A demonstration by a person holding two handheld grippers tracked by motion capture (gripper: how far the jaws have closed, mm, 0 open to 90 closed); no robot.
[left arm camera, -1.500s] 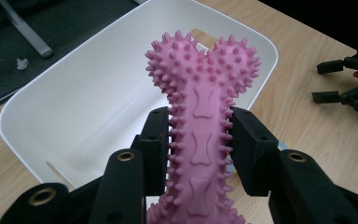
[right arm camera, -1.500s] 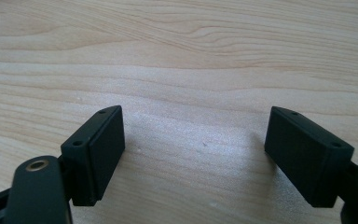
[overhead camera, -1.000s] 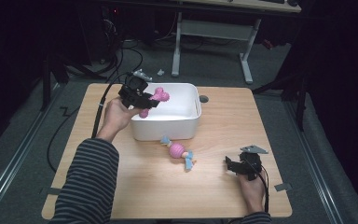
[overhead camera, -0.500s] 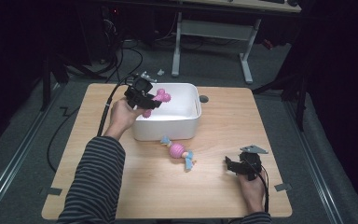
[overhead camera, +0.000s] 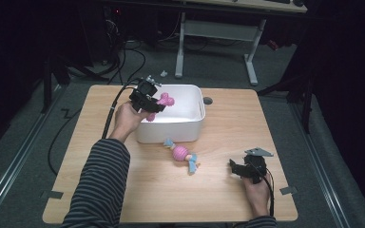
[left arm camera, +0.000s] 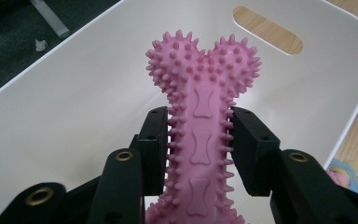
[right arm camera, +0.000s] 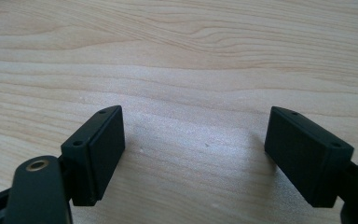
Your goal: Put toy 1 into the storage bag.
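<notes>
A pink spiked bone-shaped toy (left arm camera: pixel 200 121) is clamped between the pads of my left gripper (left arm camera: pixel 199 140), which is shut on its shaft. In the high view that left gripper (overhead camera: pixel 148 100) holds the pink bone toy (overhead camera: pixel 164 101) over the left part of the white bin (overhead camera: pixel 190 126). The bin's inner wall (left arm camera: pixel 74 116) lies behind the toy. A second toy, pink ball with pale blue ends (overhead camera: pixel 181 154), lies on the wooden table (overhead camera: pixel 228 118) in front of the bin. My right gripper (overhead camera: pixel 240 169) rests low at the table's right front, jaws open over bare wood (right arm camera: pixel 193 140).
The bin has an oval handle slot (left arm camera: pixel 266 29) in its far wall. A cable (overhead camera: pixel 111 111) trails from the left gripper off the table's left side. A desk frame (overhead camera: pixel 218 33) stands on the floor beyond the table.
My left hand has moved right and down with the pink bone toy, from above the bin's left rim to over its inside. The right hand has kept still.
</notes>
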